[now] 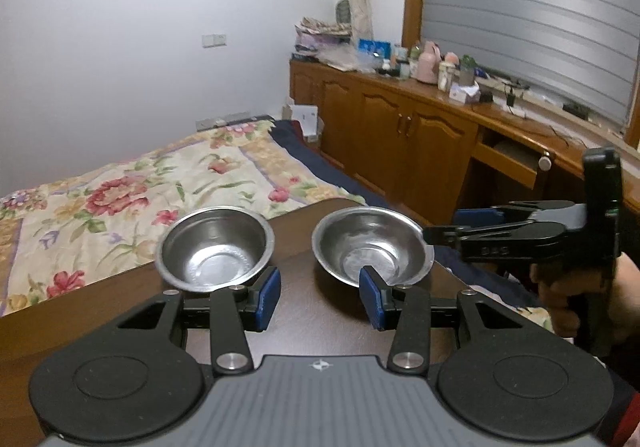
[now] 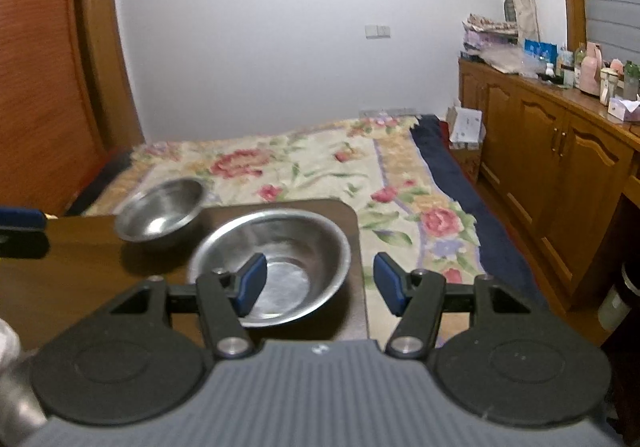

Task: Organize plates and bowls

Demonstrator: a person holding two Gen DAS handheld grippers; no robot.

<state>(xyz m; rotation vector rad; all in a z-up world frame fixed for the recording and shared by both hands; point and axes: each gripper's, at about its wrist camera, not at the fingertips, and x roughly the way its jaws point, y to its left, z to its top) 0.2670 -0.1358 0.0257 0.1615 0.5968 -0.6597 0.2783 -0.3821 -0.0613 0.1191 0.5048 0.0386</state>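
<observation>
Two steel bowls sit on the dark wooden desk [image 1: 320,311], both close to its far edge with the flowered bed [image 1: 120,183] just beyond. The right bowl [image 1: 370,245] lies near the rounded corner, and that is the worry: a nudge outward from there would likely tip it off onto the bedding or down the gap beside it. The right gripper [image 2: 318,281] hangs over it with jaws spread, one blue pad above the bowl's hollow and the other outside its rim toward the desk edge, so it looks set to pinch the wall. Thin polished steel against a flat pad could slip or spin if the bite is shallow. The left gripper [image 1: 320,293] hovers with jaws spread too, holding nothing, lined up on the bare desk between the bowls. The left bowl [image 1: 216,249] is deeper and steeper-sided; the right one is wider, with a flared lip. Both are shiny and faintly scuffed inside. Nesting them may clatter or jam if one goes in tilted
</observation>
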